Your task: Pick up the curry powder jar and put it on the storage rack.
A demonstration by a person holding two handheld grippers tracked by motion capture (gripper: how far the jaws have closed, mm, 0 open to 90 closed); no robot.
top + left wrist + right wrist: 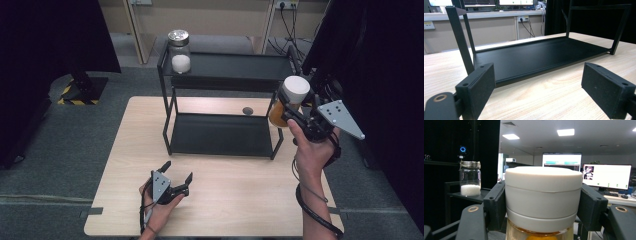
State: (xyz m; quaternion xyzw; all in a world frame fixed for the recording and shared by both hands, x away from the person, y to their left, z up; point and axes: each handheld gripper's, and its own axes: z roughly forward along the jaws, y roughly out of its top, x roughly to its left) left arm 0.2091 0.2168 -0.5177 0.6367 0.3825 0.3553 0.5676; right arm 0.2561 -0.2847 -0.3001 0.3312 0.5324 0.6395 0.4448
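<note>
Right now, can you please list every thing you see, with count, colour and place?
shelf rack: one, black, two tiers, at the back of the table.
table: one, light wood, under the rack.
glass jar: one, clear with metal lid, white grains inside, on the rack's top tier, left end.
white-lidded jar: one, amber contents, held in the air by the rack's right end.
left gripper: black, jaws open, low over the table's front.
right gripper: black, shut on the white-lidded jar.
</note>
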